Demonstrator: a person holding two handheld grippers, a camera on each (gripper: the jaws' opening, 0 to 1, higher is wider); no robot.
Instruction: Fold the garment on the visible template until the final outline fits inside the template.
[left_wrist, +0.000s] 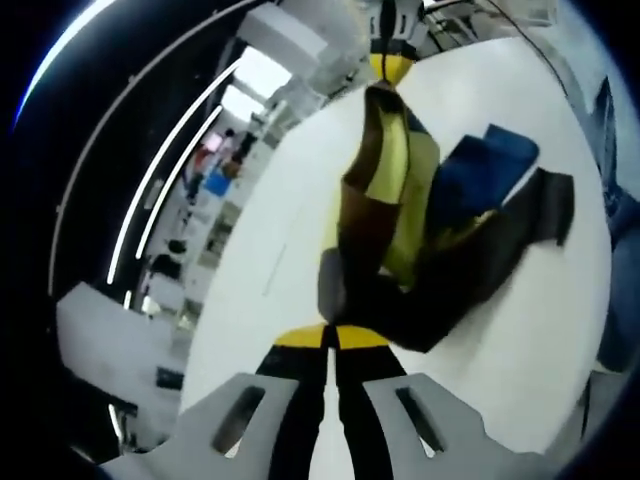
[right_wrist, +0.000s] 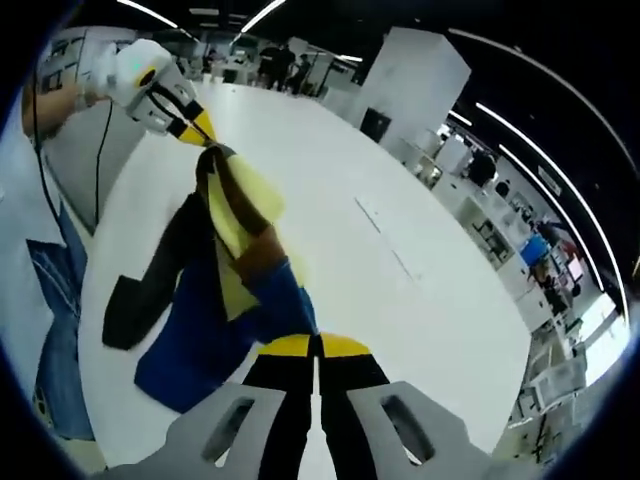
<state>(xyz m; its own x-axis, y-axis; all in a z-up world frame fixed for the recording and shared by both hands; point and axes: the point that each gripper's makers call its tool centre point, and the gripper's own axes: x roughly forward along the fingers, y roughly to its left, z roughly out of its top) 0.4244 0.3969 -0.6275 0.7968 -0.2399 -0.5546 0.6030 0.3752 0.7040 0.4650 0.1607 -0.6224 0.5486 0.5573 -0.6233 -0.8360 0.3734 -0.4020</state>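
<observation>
Both grippers pinch a colour-block garment (right_wrist: 225, 290), yellow, brown, blue and black, hanging stretched between the left gripper (left_wrist: 331, 338) and right gripper (right_wrist: 316, 347) over a white table (right_wrist: 400, 290). It looks light, soft and floppy, so it is probably best held at corners or hems.

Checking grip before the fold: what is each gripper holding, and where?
Both grippers, left and right, are shut on the garment, pinching opposite ends of its lifted edge.

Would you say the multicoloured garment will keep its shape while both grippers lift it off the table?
Probably not. The garment droops and bunches between the left gripper and right gripper, so it looks floppy. It seems light, hanging from two pinches. Loose ends trailing on the white table may drag.
</observation>
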